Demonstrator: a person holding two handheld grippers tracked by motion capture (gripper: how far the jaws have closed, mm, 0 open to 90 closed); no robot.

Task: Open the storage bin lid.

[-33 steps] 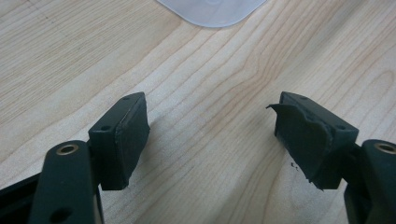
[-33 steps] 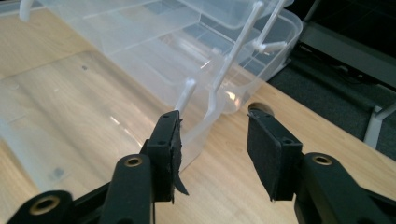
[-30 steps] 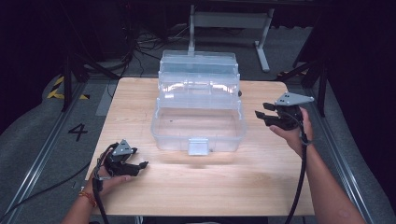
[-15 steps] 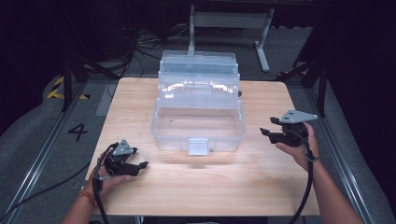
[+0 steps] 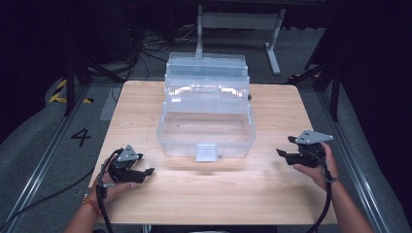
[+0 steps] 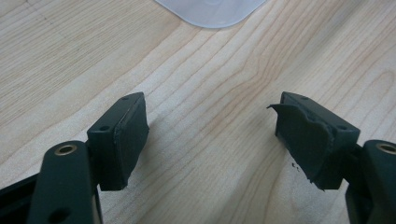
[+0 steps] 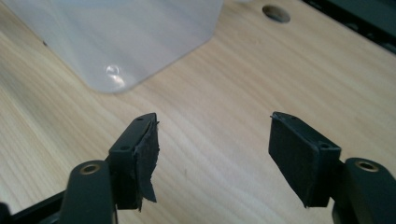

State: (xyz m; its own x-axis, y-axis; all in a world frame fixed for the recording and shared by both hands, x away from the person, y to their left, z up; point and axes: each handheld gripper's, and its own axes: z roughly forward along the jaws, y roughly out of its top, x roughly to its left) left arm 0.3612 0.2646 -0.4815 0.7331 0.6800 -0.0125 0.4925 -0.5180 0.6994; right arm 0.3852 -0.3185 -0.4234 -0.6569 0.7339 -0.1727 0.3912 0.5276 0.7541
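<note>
One clear plastic box (image 5: pixel 206 121) on table (image 5: pixel 272 194); two hand-held grippers, left hand-held gripper (image 5: pixel 144 173) and right hand-held gripper (image 5: pixel 283 154), jaws apart, empty

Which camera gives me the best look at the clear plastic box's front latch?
The high view: the clear plastic box shows whole, lid up, with its front latch facing the person. The left gripper view catches just a rounded pale corner of the box at the top edge; the right gripper view shows one frosted corner, no latch.
</note>
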